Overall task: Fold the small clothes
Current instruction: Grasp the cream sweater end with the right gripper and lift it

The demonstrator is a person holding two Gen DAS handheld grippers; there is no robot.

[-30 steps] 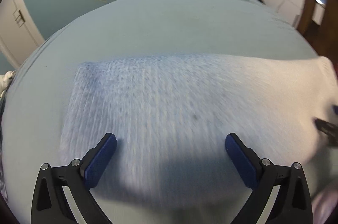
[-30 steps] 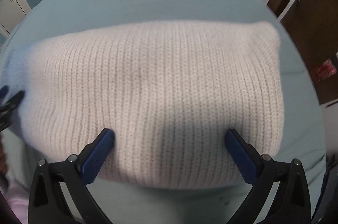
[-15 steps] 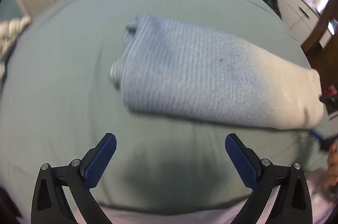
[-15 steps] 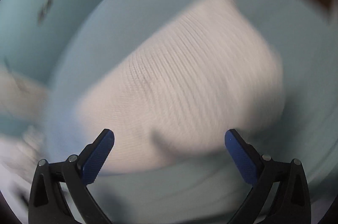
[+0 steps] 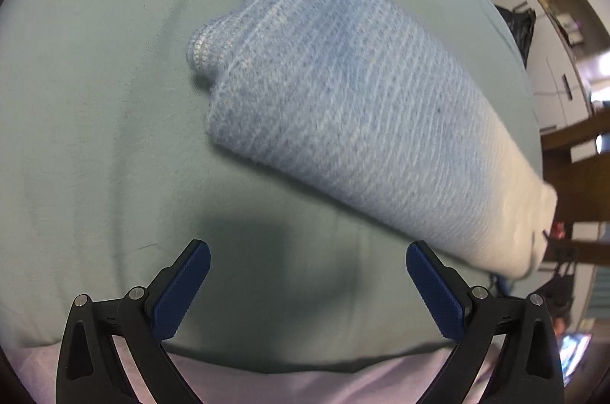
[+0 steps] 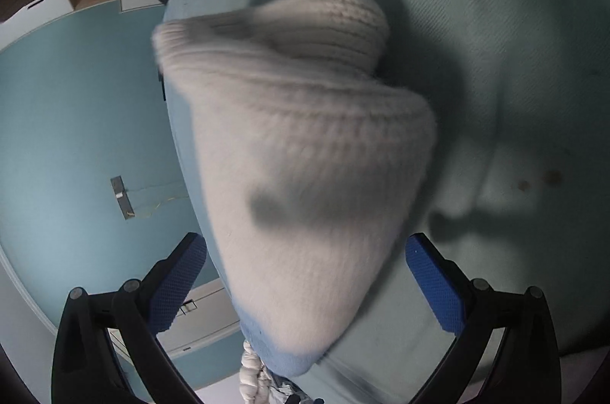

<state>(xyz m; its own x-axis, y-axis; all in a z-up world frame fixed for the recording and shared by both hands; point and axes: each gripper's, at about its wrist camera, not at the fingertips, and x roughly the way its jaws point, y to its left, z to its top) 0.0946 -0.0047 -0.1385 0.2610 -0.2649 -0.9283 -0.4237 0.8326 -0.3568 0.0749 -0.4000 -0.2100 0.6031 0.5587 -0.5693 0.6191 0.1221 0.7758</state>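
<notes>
Blue pads sit on the black fingers of the left hand-held gripper (image 5: 307,276), and the two fingers are spread wide apart with nothing between them. It hangs over a bare bit of the pale green surface (image 5: 95,106), where its own dark shadow falls. A little past its tips lies the folded knit garment (image 5: 354,122) — a thick, ribbed bundle lying at a slant across the surface. The far end of it is light blue, with a small loop of the knit poking up at the top. Toward the right the blue fades to cream white, and that white end lies near the gripper's right finger. A pale pink strip (image 5: 305,385) runs along the bottom edge of this view; I cannot tell what it is. White cabinets (image 5: 553,68) and a black bag (image 5: 520,23) stand past the surface on the right.

The right hand-held gripper (image 6: 305,274) is wide open too, and it has hold of nothing. The same garment (image 6: 305,175) fills the space in front of it, and its white end is close and blurry — its near tip comes down between the two fingers, but I cannot tell if it touches them. A thin blue edge shows at its bottom tip. Beside it on the left is a blue-green floor (image 6: 76,118).
</notes>
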